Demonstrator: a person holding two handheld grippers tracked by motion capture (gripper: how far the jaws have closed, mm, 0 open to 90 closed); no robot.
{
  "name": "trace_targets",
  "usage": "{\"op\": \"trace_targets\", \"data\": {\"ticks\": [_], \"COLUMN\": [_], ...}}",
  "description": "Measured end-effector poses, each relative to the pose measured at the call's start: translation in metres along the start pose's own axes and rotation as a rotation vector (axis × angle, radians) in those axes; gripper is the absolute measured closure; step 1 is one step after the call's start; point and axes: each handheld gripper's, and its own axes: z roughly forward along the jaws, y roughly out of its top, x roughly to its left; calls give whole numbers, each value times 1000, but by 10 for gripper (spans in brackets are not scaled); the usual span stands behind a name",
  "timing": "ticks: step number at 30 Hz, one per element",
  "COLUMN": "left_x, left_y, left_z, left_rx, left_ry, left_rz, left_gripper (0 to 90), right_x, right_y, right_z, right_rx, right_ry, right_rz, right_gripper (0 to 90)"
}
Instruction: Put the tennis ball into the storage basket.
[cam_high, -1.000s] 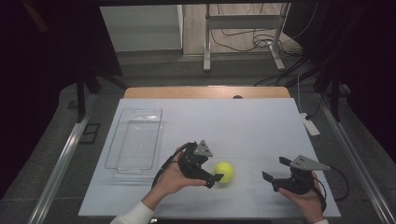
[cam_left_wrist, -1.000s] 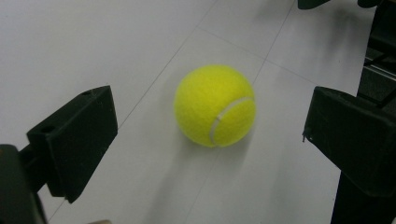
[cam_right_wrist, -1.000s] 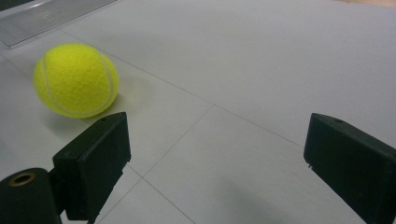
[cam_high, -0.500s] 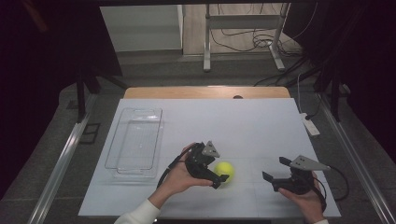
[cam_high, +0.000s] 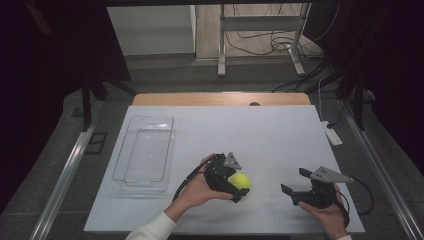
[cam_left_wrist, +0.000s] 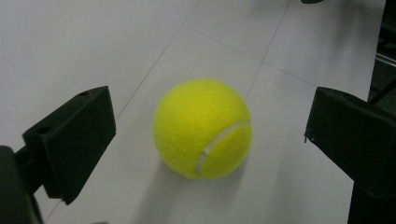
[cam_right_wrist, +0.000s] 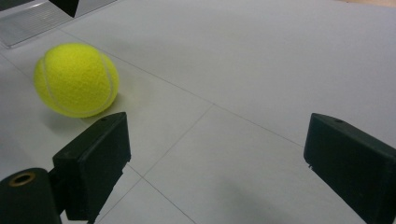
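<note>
Yellow felt tennis ball (cam_left_wrist: 202, 128) sits between the left gripper (cam_high: 239, 189)'s spread jaws (untouched), lined up for a grab. Right gripper (cam_high: 292, 187) waits aside, jaws apart and empty.

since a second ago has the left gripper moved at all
Yes. The left gripper has shifted right, away from the clear tray, closing in around the tennis ball.

Dim room, white table (cam_high: 280, 130), grey floor (cam_high: 165, 70)
</note>
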Motion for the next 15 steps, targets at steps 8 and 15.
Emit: {"op": "trace_targets", "data": {"ticks": [8, 15], "left_x": [1, 0], "left_y": [1, 2], "left_z": [7, 17], "left_rx": [20, 45], "left_ry": [-1, 4], "left_rz": [6, 13], "left_gripper": [21, 18], "right_x": [0, 0], "right_y": [0, 0], "right_z": [0, 0], "right_rx": [1, 1], "right_ry": [1, 1], "right_rz": [1, 1], "right_gripper": [73, 73]}}
